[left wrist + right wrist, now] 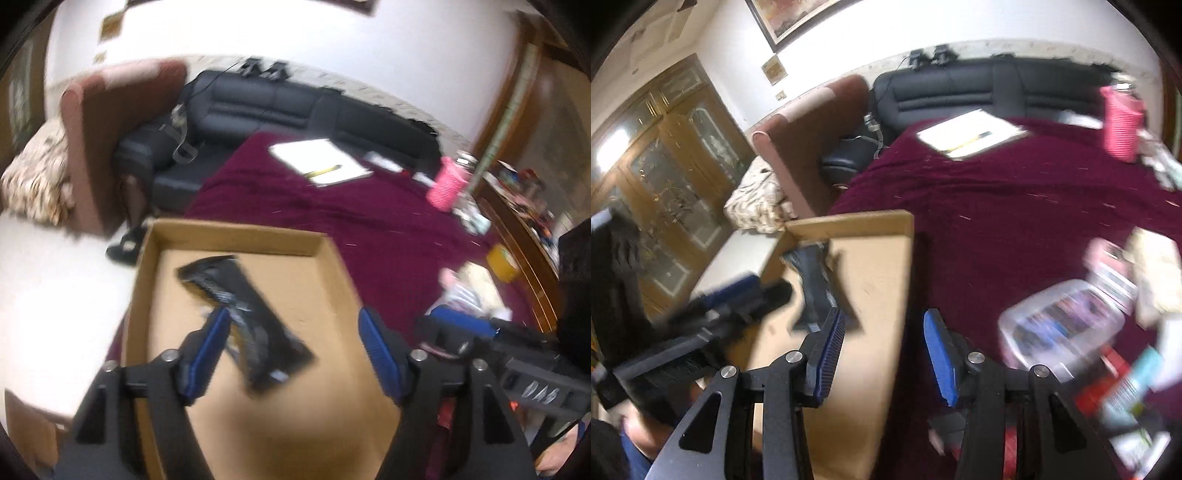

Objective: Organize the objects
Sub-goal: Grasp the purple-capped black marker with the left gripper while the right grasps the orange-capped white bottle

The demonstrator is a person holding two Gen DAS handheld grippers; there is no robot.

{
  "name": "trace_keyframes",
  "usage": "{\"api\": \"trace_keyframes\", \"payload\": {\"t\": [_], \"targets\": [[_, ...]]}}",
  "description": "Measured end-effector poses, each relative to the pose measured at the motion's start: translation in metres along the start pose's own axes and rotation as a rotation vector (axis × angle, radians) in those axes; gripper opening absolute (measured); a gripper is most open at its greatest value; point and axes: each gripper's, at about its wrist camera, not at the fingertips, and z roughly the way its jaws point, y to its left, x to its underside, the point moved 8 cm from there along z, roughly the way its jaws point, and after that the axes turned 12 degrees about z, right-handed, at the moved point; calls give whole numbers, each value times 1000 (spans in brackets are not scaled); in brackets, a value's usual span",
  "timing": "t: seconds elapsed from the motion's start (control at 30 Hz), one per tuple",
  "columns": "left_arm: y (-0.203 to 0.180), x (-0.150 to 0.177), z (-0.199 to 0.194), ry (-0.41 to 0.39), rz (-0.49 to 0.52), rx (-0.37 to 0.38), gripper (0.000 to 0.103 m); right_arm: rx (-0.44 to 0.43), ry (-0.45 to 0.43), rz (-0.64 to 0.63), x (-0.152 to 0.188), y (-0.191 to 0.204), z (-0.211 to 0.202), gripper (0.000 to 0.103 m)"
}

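A shallow cardboard box [236, 236] sits at the left end of a maroon-covered table [369, 221]. A black packet [255, 332] lies slantwise on the box floor. My left gripper [295, 325] hovers over the box with its blue pads wide apart and open; the packet sits under its left finger, not pinched. My right gripper [884, 325] is open with nothing between its pads, above the box's right wall [905, 280]. The right wrist view shows the black packet [816, 291] and the left gripper [738, 299] beside it.
A clear plastic container [1063, 325] and several blurred packets lie on the cloth at right. Further back are a white notebook with a pencil [321, 160] and a pink basket [445, 186]. Yellow tape [504, 260] sits near the table's right edge. A black sofa [280, 103] stands behind.
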Motion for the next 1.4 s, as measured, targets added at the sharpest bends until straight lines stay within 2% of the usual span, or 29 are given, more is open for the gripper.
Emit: {"api": "trace_keyframes", "payload": {"t": [0.1, 0.23, 0.3, 0.33, 0.4, 0.57, 0.67, 0.7, 0.77, 0.83, 0.87, 0.97, 1.07, 1.13, 1.23, 1.37, 1.4], "targets": [[-43, 7, -16, -24, 62, 65, 76, -3, -48, 28, 23, -34, -40, 49], [-105, 24, -19, 0, 168, 146, 76, -35, -68, 132, 42, -98, -100, 49], [-134, 33, -17, 13, 220, 180, 76, 35, -118, 172, 45, -136, -127, 53], [-146, 37, -15, 22, 245, 194, 76, 83, -132, 193, 47, -155, -137, 59], [-175, 49, -7, 49, 300, 233, 76, 167, -120, 250, 56, -198, -148, 61], [-213, 78, 6, 108, 333, 261, 76, 230, -90, 280, 79, -237, -149, 59], [-231, 93, -2, 89, 386, 242, 73, 290, -69, 256, 82, -249, -138, 48], [-234, 96, -4, 87, 402, 234, 73, 293, -51, 258, 81, -251, -132, 44], [-242, 102, -9, 83, 420, 232, 73, 289, -29, 254, 80, -253, -121, 41], [-248, 105, -11, 83, 425, 243, 73, 343, -17, 220, 82, -257, -110, 30], [-250, 105, -11, 81, 426, 246, 73, 353, -5, 211, 84, -258, -107, 30], [-257, 103, -9, 89, 436, 257, 73, 322, -17, 232, 89, -259, -107, 29], [-262, 93, -7, 75, 471, 247, 73, 216, -100, 282, 88, -266, -123, 29], [-268, 79, -3, 51, 512, 246, 73, 190, -144, 302, 87, -274, -130, 29], [-280, 65, 11, 60, 598, 223, 62, 168, -131, 347, 95, -287, -128, 29], [-301, 54, 39, 102, 757, 200, 60, 133, -136, 368, 93, -288, -130, 29], [-305, 55, 48, 129, 796, 193, 53, 122, -136, 374, 93, -288, -130, 30]]}}
